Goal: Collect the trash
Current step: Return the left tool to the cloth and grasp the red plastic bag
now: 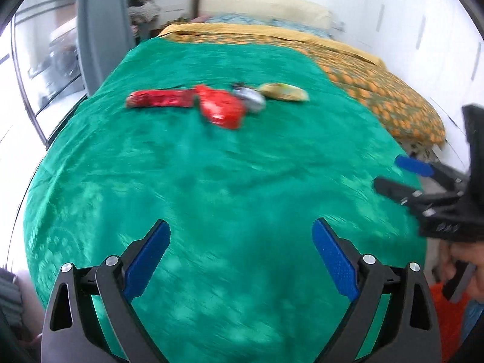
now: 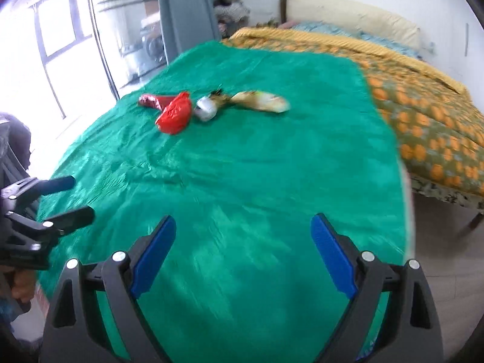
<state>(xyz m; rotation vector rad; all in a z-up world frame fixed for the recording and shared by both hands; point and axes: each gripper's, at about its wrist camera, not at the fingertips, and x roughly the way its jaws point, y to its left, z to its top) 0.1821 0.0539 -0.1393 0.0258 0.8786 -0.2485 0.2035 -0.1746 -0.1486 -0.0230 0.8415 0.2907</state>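
Motion blur smears the long red foil wrapper, the crumpled red plastic bag, the small silvery-white wrapper and the yellowish-tan packet on the green bedspread, so no print is readable. The picture edge cuts off the hand behind the right tool.

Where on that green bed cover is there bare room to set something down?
The green cover is bare between the trash row and both open grippers, left gripper and right gripper. It is crowded only mid-cover: red wrapper, red bag, silvery wrapper, yellowish wrapper.
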